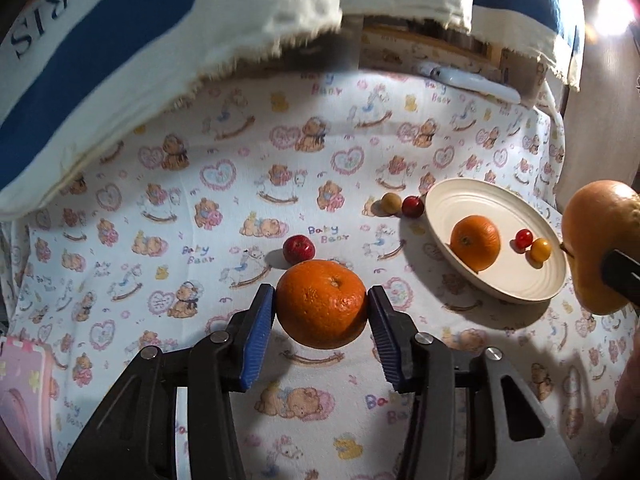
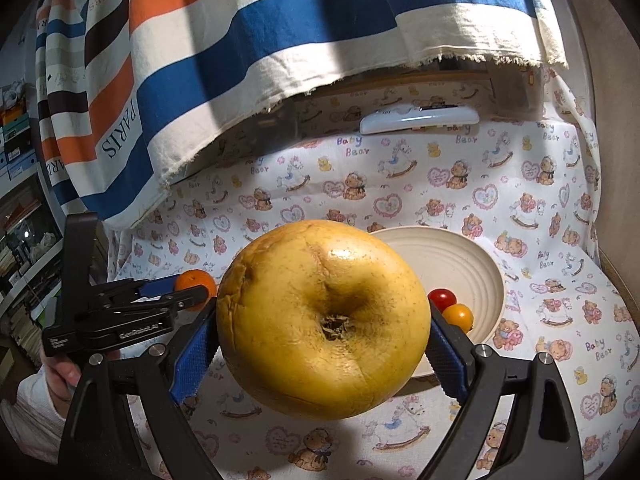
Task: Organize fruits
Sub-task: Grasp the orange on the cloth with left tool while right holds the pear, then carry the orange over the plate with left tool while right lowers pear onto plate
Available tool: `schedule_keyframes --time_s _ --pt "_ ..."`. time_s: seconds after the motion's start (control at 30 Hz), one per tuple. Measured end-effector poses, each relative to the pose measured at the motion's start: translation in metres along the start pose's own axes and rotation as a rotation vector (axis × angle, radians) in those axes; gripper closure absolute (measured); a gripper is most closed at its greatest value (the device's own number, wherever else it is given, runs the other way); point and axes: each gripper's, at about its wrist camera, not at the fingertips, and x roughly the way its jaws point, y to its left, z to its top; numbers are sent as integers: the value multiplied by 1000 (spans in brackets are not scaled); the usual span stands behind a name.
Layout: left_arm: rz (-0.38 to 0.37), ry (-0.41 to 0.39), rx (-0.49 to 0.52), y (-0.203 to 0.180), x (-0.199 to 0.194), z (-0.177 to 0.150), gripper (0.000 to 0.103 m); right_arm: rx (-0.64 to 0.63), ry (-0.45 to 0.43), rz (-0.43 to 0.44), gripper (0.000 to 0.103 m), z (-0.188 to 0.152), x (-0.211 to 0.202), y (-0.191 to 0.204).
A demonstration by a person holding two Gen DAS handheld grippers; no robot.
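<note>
Nearest to hand, both claws are loaded. The left claw (image 1: 322,312) has its blue pads pressed on either side of an orange (image 1: 322,304), and the shadow beneath suggests the fruit is just clear of the tabletop (image 1: 312,384). The right claw (image 2: 324,332) is clamped wide on a big yellow pomelo (image 2: 324,318), held in the air just in front of the plate (image 2: 480,264).

So the step in hand looks like carrying: two fruits gripped, neither yet set down.

A little beyond the orange, a small red fruit (image 1: 299,247) lies loose on the bear-print cloth. To the right sits the plate, already holding a second orange (image 1: 475,242) on its left part and two cherry tomatoes, one red (image 1: 524,237) and one yellow (image 1: 541,249), touching each other at its right. Just off the plate's far-left rim lie another yellow fruit (image 1: 391,201) and a red one (image 1: 413,205), side by side.

Farther back a white remote (image 2: 418,119) rests near the striped towel (image 2: 240,40).

Next, I'd judge, the pomelo wants lowering onto the bare part of the plate. It is bulky and the tomatoes could roll if nudged, so it needs a slow, level descent. The left orange would follow, then the three loose small fruits.
</note>
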Motion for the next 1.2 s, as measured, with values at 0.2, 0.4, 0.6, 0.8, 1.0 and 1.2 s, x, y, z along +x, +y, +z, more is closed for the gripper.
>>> schedule_keyframes --time_s 0.2,0.4,0.6,0.8,1.0,1.2 --pt "1 -79 2 -3 -37 12 57 9 -52 17 10 11 -18 -1" --pt "-34 -177 48 -14 -64 47 57 8 -116 -45 10 48 -41 -15" --pt "-111 -194 79 -40 -47 85 57 74 -121 -139 10 91 -32 -53" --pt "-170 -164 127 -68 -8 116 57 81 -50 -168 10 110 16 -74" --pt "-207 -99 140 -87 42 132 57 108 76 -146 10 90 70 -84" --pt "-212 -48 158 -93 75 127 57 85 145 -177 10 70 100 -88"
